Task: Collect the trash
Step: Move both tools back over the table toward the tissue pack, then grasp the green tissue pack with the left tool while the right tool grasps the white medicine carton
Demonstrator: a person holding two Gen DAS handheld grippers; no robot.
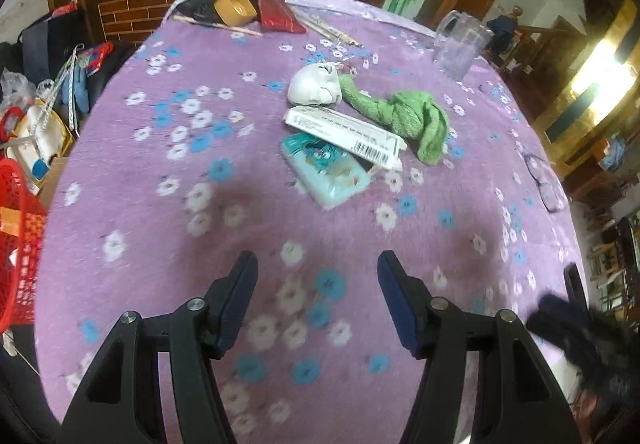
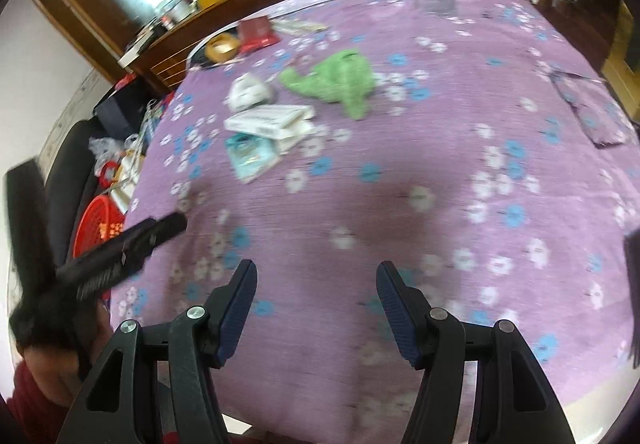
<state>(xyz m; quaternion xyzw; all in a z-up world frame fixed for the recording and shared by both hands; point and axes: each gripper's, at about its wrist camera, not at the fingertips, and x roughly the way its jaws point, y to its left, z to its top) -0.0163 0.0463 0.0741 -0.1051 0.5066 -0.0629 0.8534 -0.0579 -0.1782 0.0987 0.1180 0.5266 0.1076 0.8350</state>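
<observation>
Left gripper [image 1: 316, 264]: nearest the lens, jaws about half open, nothing in them, hanging over bare cloth
Right gripper [image 2: 316, 274]: same deal, half open, empty, over near edge of table
Cloth [image 1: 160, 172]: purple, flower print
Trash pile: mid table, well apart from both grippers
White wad [image 1: 314, 84]: far end of pile, touching green rag [image 1: 404, 116]
White box [image 1: 348, 132]: lying across teal pack [image 1: 328, 172]
Jug [image 1: 460, 44]: clear, far right
Red basket [image 1: 18, 244]: left, off the table
</observation>
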